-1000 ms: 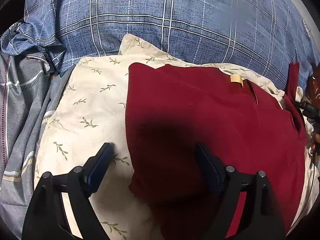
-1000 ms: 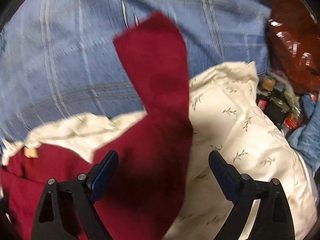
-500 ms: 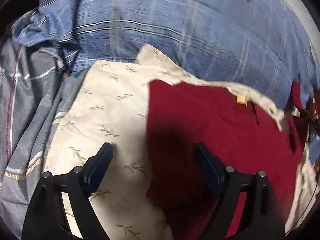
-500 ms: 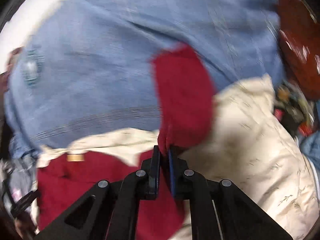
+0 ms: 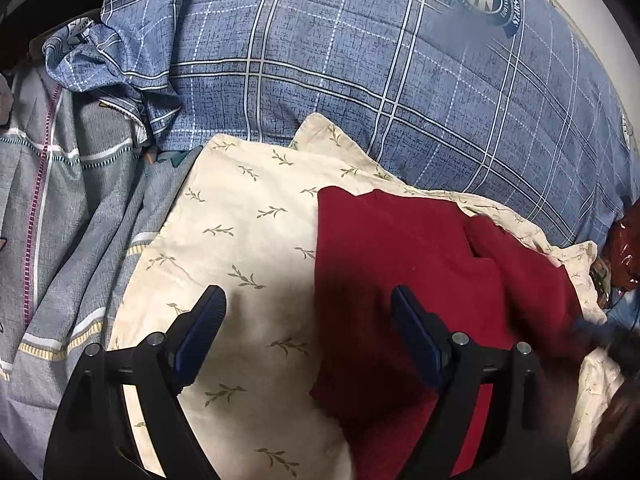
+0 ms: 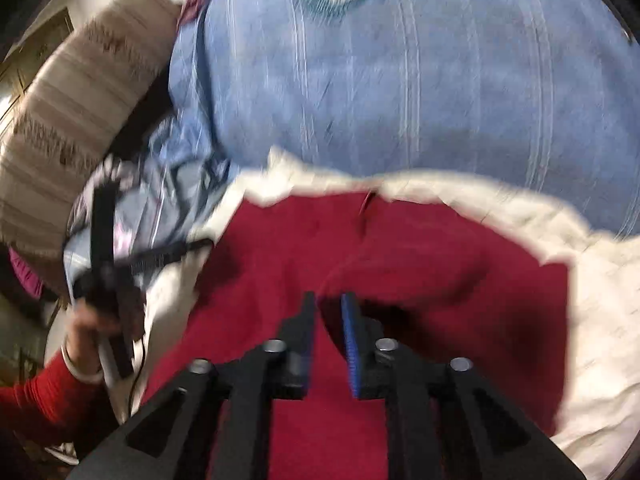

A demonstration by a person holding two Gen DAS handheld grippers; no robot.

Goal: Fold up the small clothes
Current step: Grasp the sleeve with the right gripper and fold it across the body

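A dark red garment (image 5: 404,264) lies on a cream leaf-print cloth (image 5: 240,232). Its right sleeve (image 5: 520,276) is folded inward over the body. My left gripper (image 5: 308,320) is open and empty, hovering over the garment's left edge and the cream cloth. In the blurred right wrist view, my right gripper (image 6: 328,308) is over the red garment (image 6: 280,264). Its jaws stand a narrow gap apart, at the edge of the folded sleeve (image 6: 432,276). I cannot tell whether cloth is still pinched between them.
A blue plaid duvet (image 5: 360,60) lies behind the cream cloth. Grey striped bedding (image 5: 68,200) is bunched at the left. A shiny dark red bag (image 5: 624,240) sits at the far right. The left hand and gripper (image 6: 104,272) show in the right wrist view.
My right gripper shut on the red sleeve, carried it left over the garment's body, and its jaws have now parted slightly. The left gripper stayed open and drew back a little.
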